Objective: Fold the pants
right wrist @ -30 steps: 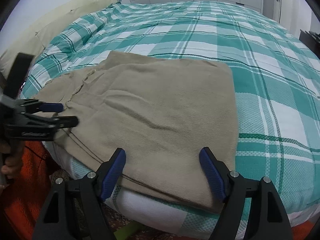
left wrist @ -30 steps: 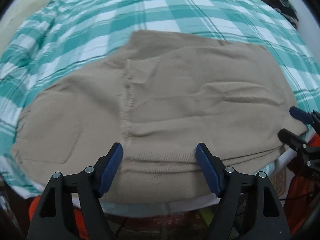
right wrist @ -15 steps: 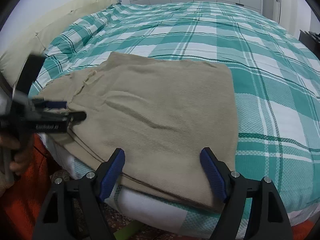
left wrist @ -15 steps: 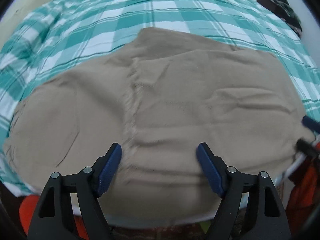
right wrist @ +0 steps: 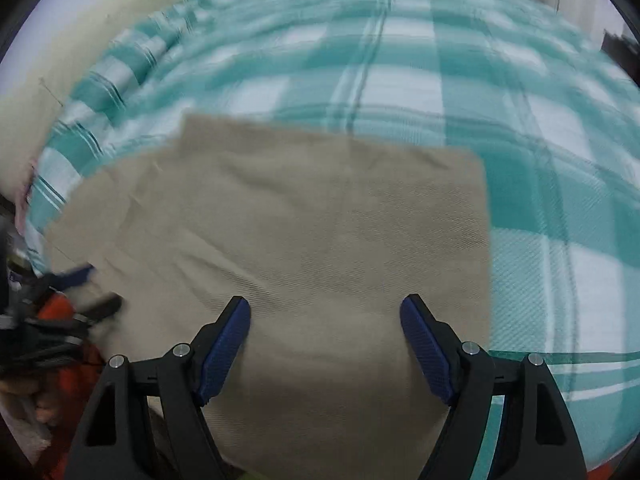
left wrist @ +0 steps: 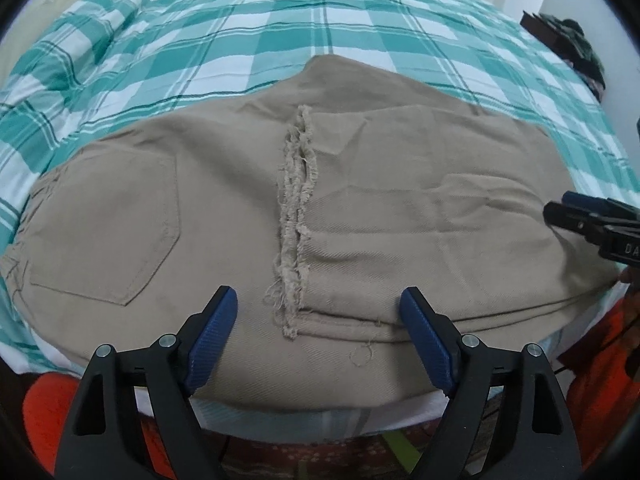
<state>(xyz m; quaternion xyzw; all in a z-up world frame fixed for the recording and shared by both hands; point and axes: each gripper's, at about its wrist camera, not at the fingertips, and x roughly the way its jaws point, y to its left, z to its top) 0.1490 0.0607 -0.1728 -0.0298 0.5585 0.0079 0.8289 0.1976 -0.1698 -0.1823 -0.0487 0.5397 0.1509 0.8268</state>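
Beige pants (left wrist: 400,216) lie folded on the green checked bed sheet (left wrist: 280,32), near the bed's front edge. A back pocket (left wrist: 108,232) faces up at the left, and a frayed hem (left wrist: 296,216) runs down the middle. My left gripper (left wrist: 318,296) hangs just above the pants' near edge, its jaws opening, with the hem's lower end between them and the pads pressing nothing. In the blurred right wrist view my right gripper (right wrist: 326,304) stands open over the pants (right wrist: 304,220), close to their right edge. Each gripper shows at the other view's side: the right gripper (left wrist: 560,208), the left gripper (right wrist: 80,300).
A cream pillow (right wrist: 80,40) lies at the bed's far left. Dark clothes (left wrist: 572,40) sit beyond the bed's right side. Orange cloth (left wrist: 600,360) hangs below the front edge, by a person's hand (right wrist: 40,412). Patterned floor (left wrist: 320,452) shows under the bed.
The left gripper has come closer to the pants, and the frayed hem now sits between its jaws. The right gripper has swung in over the pants, blurring its view.
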